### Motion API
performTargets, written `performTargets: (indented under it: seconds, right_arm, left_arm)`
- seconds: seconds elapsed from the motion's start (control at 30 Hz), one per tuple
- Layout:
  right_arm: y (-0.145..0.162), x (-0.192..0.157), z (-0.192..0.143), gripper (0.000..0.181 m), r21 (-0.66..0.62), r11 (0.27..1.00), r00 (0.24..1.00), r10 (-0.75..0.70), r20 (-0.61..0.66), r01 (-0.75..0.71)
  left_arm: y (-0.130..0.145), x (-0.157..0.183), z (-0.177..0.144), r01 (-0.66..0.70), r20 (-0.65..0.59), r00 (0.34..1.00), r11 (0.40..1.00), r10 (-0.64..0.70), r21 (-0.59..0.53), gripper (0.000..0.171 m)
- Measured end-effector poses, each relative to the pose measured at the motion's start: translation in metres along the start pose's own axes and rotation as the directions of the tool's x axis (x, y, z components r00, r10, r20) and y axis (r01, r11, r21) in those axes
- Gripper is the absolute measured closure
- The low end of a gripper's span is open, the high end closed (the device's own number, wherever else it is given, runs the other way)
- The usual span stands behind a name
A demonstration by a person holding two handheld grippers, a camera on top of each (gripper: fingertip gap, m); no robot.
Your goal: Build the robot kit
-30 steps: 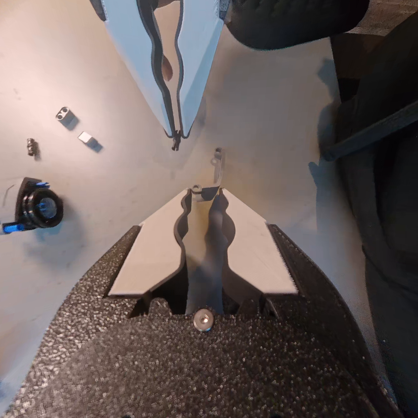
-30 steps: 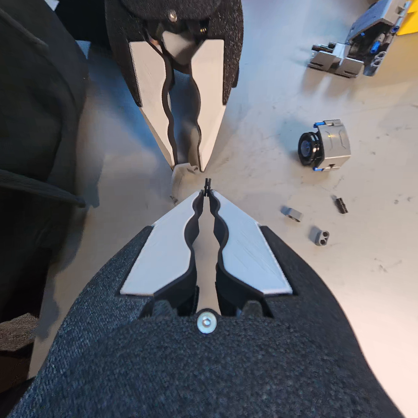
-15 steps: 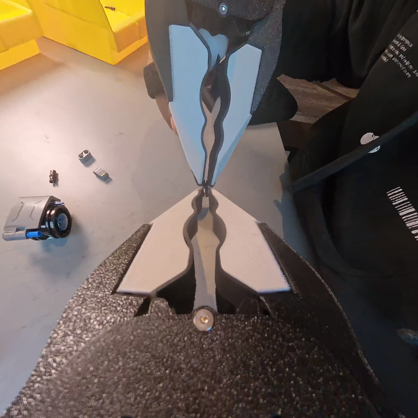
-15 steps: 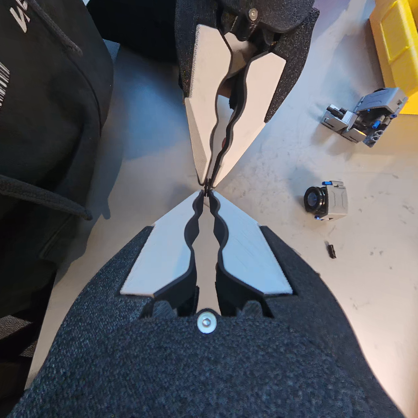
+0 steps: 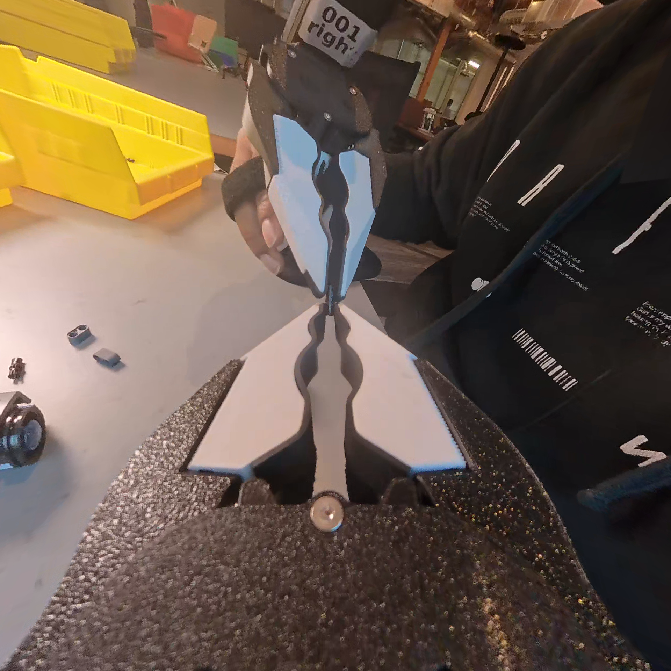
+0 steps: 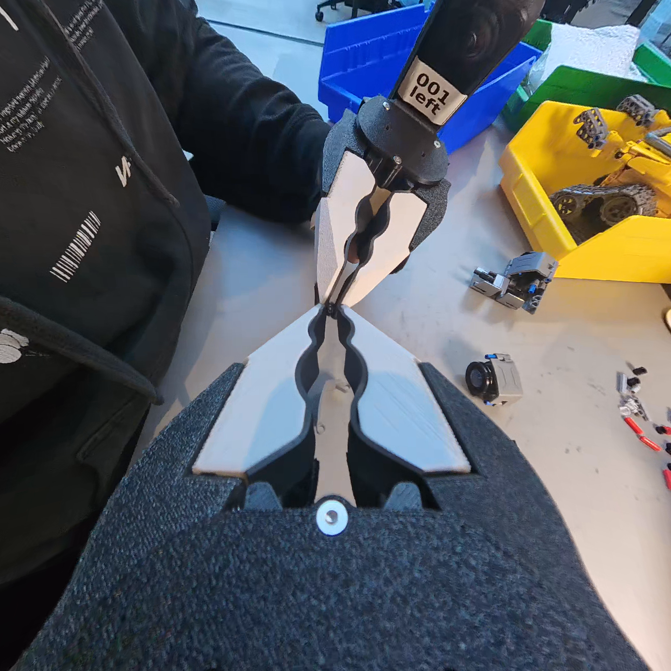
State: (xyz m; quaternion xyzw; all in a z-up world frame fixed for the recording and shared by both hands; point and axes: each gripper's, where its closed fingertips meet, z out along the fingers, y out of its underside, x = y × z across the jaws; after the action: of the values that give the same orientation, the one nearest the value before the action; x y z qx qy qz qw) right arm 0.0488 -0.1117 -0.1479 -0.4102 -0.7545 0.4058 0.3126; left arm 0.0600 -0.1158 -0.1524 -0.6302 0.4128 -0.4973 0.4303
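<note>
My left gripper [image 5: 330, 309] and my right gripper [image 6: 331, 311] meet tip to tip above the grey table [image 5: 145, 290]. A small black pin [image 5: 330, 303] sits between the touching tips, and it also shows in the right wrist view [image 6: 331, 308]. Both grippers are shut on it, one from each end. In the left wrist view the right gripper [image 5: 331, 296] comes down from above; in the right wrist view the left gripper [image 6: 332, 301] does. A thin grey curved piece [image 6: 328, 399] lies on the table under my right fingers.
Yellow bins [image 5: 109, 145] stand at the back. A blue bin [image 6: 399, 54] and a yellow bin [image 6: 617, 254] holding a tracked toy vehicle stand to the right. A grey-and-black wheel part [image 6: 493, 381], a grey assembly [image 6: 515, 281], small grey parts [image 5: 80, 332] and red pins [image 6: 635, 426] lie loose. A person in a black hoodie [image 6: 90, 218] is close. The tips of both grippers are at nearly the same place.
The two grippers came together tip to tip and rose from the table. The left closed onto the black pin the right held. The grey curved piece stayed on the table.
</note>
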Motion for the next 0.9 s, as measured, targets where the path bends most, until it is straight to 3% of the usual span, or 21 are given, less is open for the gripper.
performTargets:
  seconds: [0.43,0.57,0.73,0.9]
  right_arm:
    - [-0.005,0.005,0.000,0.178,-0.042,0.999,0.999,-0.017,0.045,0.019]
    - [0.000,0.013,0.001,0.178,-0.099,0.995,0.999,-0.024,0.047,0.028]
    - [0.041,0.025,0.007,0.179,-0.325,0.943,0.994,-0.043,0.104,0.075]
    - [0.078,0.014,0.024,0.179,-0.453,0.880,0.975,-0.047,0.215,0.142]
  left_arm:
    - [-0.008,-0.002,-0.006,-0.007,0.007,1.000,0.999,0.007,0.054,0.168]
    - [-0.006,-0.014,-0.008,0.016,0.066,0.998,0.999,-0.018,0.041,0.167]
    - [0.040,-0.037,-0.005,0.028,0.212,0.977,0.971,0.024,-0.239,0.135]
    - [0.079,-0.046,0.009,0.046,0.266,0.961,0.901,0.079,-0.432,0.131]
